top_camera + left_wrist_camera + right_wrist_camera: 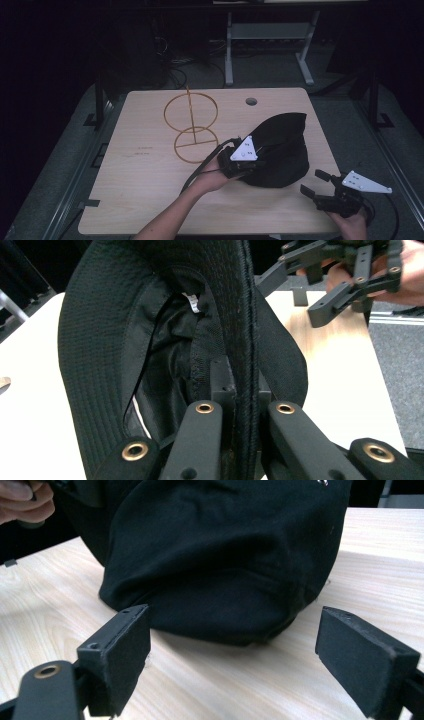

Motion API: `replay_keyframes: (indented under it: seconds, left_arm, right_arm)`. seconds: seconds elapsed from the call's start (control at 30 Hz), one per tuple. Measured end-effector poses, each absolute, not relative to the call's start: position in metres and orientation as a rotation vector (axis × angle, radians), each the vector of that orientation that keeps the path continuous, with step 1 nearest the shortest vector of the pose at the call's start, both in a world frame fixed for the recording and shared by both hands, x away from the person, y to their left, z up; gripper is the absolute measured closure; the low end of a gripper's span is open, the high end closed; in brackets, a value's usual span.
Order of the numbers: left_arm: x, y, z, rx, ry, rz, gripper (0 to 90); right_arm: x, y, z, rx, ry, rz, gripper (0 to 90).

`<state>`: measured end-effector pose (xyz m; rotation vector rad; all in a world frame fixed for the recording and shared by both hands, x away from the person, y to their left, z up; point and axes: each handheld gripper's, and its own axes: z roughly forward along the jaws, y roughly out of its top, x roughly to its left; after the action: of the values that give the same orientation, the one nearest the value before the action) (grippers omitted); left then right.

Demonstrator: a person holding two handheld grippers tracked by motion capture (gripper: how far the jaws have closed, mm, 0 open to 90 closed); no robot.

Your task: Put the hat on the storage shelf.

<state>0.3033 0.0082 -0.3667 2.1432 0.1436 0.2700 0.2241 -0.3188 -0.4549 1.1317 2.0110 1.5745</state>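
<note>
A black fabric hat (280, 150) lies on the right half of the wooden table (150, 180). My left gripper (241, 165) is at the hat's left side. In the left gripper view its jaws are shut on the hat's brim (245, 340), which stands up between the pads; the hat's lining (165, 365) shows to the left. My right gripper (316, 182) hovers open near the table's front right corner, apart from the hat. In the right gripper view the hat (225, 555) lies just beyond my wide-apart pads (125, 655).
A thin golden wire stand with two rings (192, 125) rises at the table's middle back. A round cable hole (251, 101) sits near the far edge. Bare wood spreads over the table's left half. Dark floor and a desk frame (270, 45) lie beyond.
</note>
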Motion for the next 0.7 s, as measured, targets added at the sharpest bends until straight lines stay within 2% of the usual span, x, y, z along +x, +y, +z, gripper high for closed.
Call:
replay_keyframes:
  seconds: [0.37, 0.4, 0.47, 0.57, 0.6, 0.63, 0.7]
  left_arm:
    - [0.302, 0.012, -0.364, 2.105, 0.128, 0.195, 87.7]
    - [0.302, 0.012, -0.364, 2.101, 0.121, 0.190, 87.7]
    - [0.302, 0.011, -0.364, 2.102, 0.118, 0.187, 87.7]
    - [0.302, 0.011, -0.364, 2.098, 0.121, 0.186, 87.8]
    - [0.302, 0.013, -0.363, 2.099, 0.126, 0.181, 87.8]
    - [0.302, 0.013, -0.363, 2.099, 0.126, 0.181, 87.8]
    - [0.303, 0.014, -0.363, 2.099, 0.129, 0.180, 87.8]
  right_arm:
    - [0.241, -0.314, -0.457, 1.155, 2.021, 1.604, 15.3]
    - [0.245, -0.314, -0.458, 1.162, 2.029, 1.630, 19.4]
    - [0.246, -0.314, -0.459, 1.168, 2.034, 1.635, 20.5]
    - [0.250, -0.314, -0.460, 1.177, 2.036, 1.655, 28.8]
    - [0.251, -0.315, -0.461, 1.167, 2.027, 1.672, 40.1]
    - [0.251, -0.315, -0.461, 1.167, 2.027, 1.672, 40.1]
    - [0.251, -0.313, -0.461, 1.148, 2.011, 1.678, 53.4]
